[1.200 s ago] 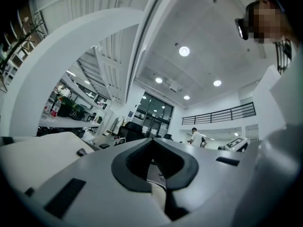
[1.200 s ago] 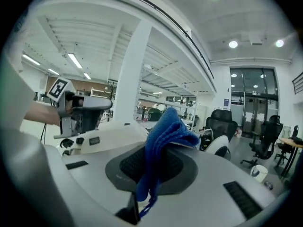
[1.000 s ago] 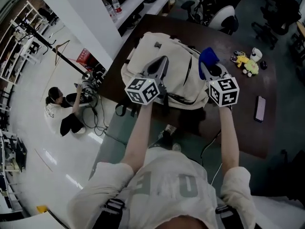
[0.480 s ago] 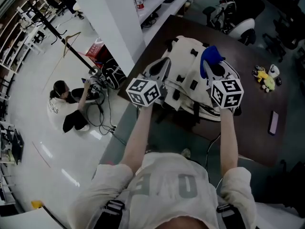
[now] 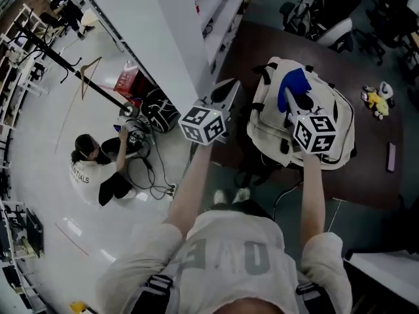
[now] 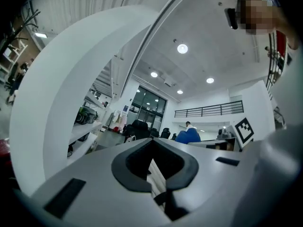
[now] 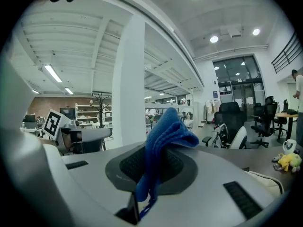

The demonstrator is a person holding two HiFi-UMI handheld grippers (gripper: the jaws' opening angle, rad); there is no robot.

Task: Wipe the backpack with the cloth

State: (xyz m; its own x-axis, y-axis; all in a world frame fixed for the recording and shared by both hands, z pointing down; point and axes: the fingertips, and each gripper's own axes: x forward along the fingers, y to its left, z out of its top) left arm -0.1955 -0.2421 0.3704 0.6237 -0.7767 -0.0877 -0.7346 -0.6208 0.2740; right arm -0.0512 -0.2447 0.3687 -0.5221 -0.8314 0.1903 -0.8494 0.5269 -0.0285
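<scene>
The cream backpack (image 5: pixel 321 120) lies on the dark brown table (image 5: pixel 366 175). My right gripper (image 5: pixel 298 100) hangs over the backpack's upper part, shut on the blue cloth (image 5: pixel 292 84). In the right gripper view the blue cloth (image 7: pixel 165 131) stands bunched up out of the closed jaws of the right gripper (image 7: pixel 149 174). My left gripper (image 5: pixel 227 87) is left of the backpack, by the table's left edge and apart from the bag. In the left gripper view the left gripper (image 6: pixel 154 162) is shut, with only a pale sliver in the slit.
A white pillar (image 5: pixel 177 38) rises just left of the table. On the floor at the left a person (image 5: pixel 98 169) crouches beside cables and a black bag (image 5: pixel 154 106). A yellow toy (image 5: pixel 376 100) and a phone (image 5: pixel 391 157) lie at the table's right. Office chairs (image 5: pixel 327 25) stand beyond.
The view has swung, and the backpack now sits further right and turned. My left gripper, earlier above the backpack, is now off its left side. The right gripper stays over it with the cloth.
</scene>
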